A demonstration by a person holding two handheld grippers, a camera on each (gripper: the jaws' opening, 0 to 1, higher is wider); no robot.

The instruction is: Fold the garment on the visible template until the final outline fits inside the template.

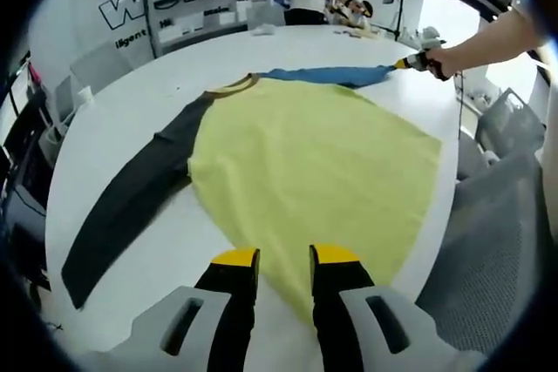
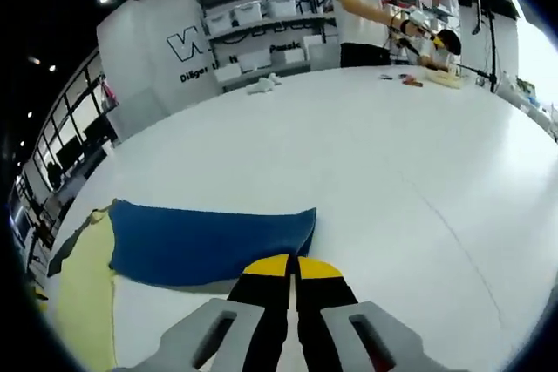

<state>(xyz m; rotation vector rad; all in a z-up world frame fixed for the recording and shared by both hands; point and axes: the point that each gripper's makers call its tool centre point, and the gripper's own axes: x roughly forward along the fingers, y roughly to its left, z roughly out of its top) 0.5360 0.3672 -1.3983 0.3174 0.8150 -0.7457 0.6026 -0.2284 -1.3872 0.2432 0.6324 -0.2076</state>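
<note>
1. Spreading across both views, the white round tabletop [image 1: 131,111] carries everything; its bare surface also runs far out in the right gripper view [image 2: 392,172].
2. On it lies the garment [image 1: 305,163], a long-sleeved shirt laid flat with a yellow body. A dark sleeve [image 1: 131,206] stretches away toward the near left edge of the tabletop, and a blue sleeve [image 1: 323,74] reaches toward the far right.
3. In the right gripper view the blue sleeve [image 2: 209,246] lies flat just ahead of the jaws, with the yellow body [image 2: 83,302] at the left.
4. Shelving [image 2: 261,32] with storage bins stands against the back wall, beside large lettering.
5. A person [image 2: 362,15] in a white top stands at the far side of the tabletop, working on small items there.
6. The left gripper [image 1: 285,259] has its yellow-tipped jaws parted by a moderate gap, holding nothing, poised over the near hem of the yellow body.
7. The right gripper [image 2: 292,266] has its jaws nearly together, with only a thin slit between the tips. They meet at the near edge of the blue sleeve, but I cannot tell whether cloth is pinched.
8. In the left gripper view the right gripper [image 1: 410,63] sits at the tip of the blue sleeve, with a hand [image 1: 445,60] behind it.
</note>
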